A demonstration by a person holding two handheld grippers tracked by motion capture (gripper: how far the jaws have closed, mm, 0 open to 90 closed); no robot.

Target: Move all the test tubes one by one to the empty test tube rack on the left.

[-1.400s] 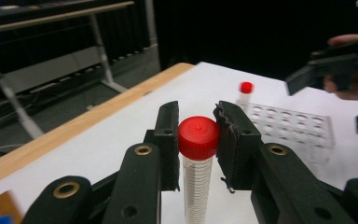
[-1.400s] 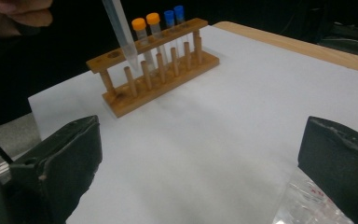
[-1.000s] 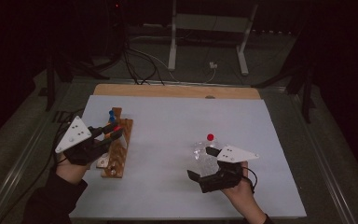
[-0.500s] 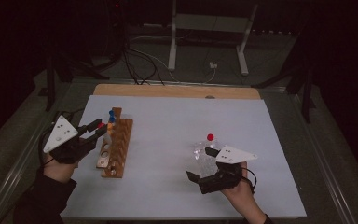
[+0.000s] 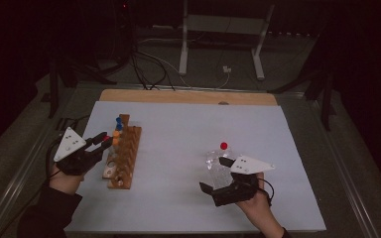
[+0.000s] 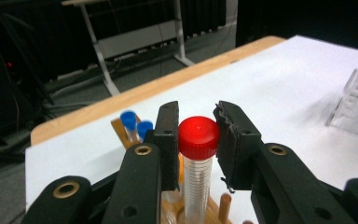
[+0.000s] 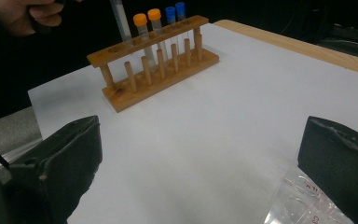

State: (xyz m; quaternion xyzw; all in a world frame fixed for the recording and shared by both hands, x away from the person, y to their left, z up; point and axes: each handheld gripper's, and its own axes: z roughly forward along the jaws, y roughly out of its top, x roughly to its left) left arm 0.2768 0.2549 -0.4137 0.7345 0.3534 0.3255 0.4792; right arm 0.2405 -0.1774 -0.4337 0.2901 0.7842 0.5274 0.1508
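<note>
Behind the left gripper (image 6: pixel 196 140), tube (image 6: pixel 197 172) bottom hidden.

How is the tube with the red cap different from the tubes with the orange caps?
The red-capped tube is gripped by the left gripper, while the orange-capped tubes stand free in the wooden rack. Its cap is red; theirs are orange. All are clear, capped and upright.
</note>
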